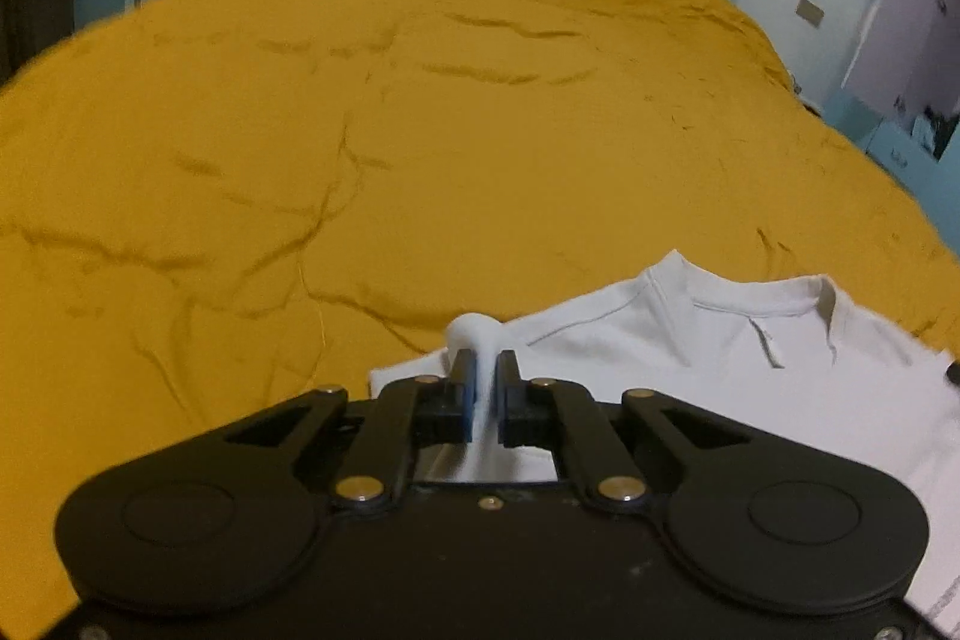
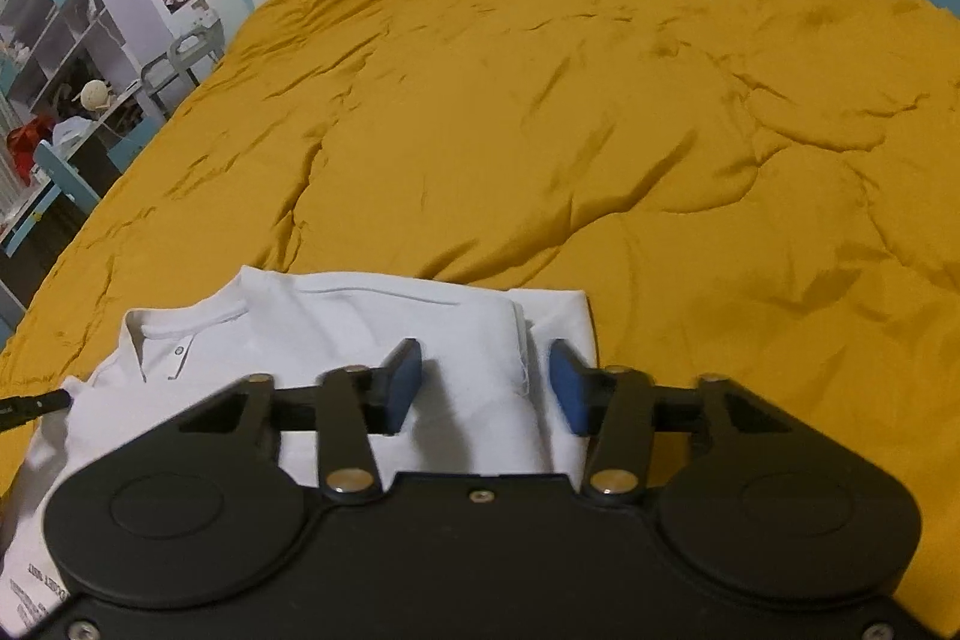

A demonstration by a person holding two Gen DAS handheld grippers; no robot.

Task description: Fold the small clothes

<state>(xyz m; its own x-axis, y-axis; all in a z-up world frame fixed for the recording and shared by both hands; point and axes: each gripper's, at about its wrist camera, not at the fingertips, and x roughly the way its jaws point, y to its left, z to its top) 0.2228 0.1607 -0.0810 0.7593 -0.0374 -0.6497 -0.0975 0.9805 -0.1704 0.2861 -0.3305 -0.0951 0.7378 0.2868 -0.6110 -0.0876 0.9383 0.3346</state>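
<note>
Left gripper (image 1: 485, 370): black two-finger tool with blue pads; jaws clamped tight on a pinched ridge of white fabric, which bulges out above the fingertips as a small rounded knob.

Right gripper (image 2: 485, 370): same black build, blue pads (image 2: 403, 382) facing each other; jaws stand apart, parted over the folded layers — no pad presses on the cloth.

Garment: white short-sleeved cotton polo shirt (image 2: 372, 328) with ribbed collar and buttoned placket, lying on the bed at the near edge of both views. In the left wrist view it fills the 4 to 5 o'clock sector, collar toward 2 o'clock from the jaws. In the right wrist view it spreads from 6 to 9 o'clock, collar at about 10 o'clock from the jaws.

Fold state: one side already turned over the body, giving a straight stacked edge with visible layers just inside the right-hand pad; the shirt (image 1: 720, 370) is partly folded, not flat.

Collar (image 2: 180, 325): open, one small button visible on the placket.

Printed label: dark text on white fabric at the lower left corner of the right wrist view — too small to read.

Support surface: mustard-yellow quilted bedspread (image 1: 420, 130), creased, covering the whole bed.

Left gripper tip seen from the right: a black tip (image 2: 36, 403) touches the shirt edge at 9 o'clock.

Surroundings: pale blue shelving unit (image 2: 54, 40) at 10 o'clock, blurred.
</note>
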